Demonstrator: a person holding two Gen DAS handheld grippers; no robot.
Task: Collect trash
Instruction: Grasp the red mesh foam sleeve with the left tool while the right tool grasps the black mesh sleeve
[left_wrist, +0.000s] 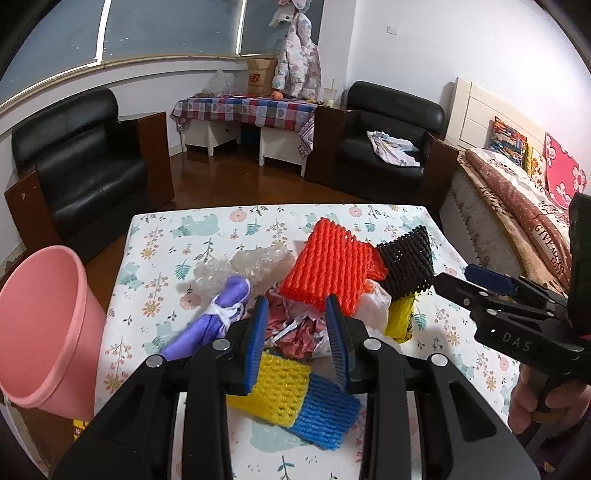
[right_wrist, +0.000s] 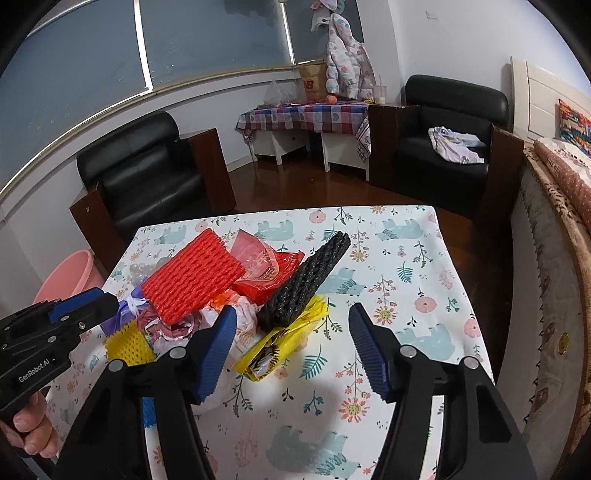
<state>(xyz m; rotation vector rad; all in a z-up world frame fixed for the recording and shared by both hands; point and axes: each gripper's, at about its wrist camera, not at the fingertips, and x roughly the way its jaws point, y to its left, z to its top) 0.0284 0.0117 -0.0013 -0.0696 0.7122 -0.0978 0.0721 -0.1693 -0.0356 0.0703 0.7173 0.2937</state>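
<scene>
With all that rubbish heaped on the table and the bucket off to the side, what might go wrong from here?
1. The pink bucket stands off the table's left edge, so carried scraps may drop on the floor.
2. The orange foam net lies on other trash; lifting one piece may drag others off.
3. The right gripper, open, hovers near the yellow wrapper and black foam net; it may catch both.

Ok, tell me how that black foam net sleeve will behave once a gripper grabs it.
The black foam net sleeve looks like open mesh foam, so probably very light and squashy. It leans on the trash pile, so lifting it may shift the yellow wrapper beneath. Its ribbed surface should grip well.
</scene>
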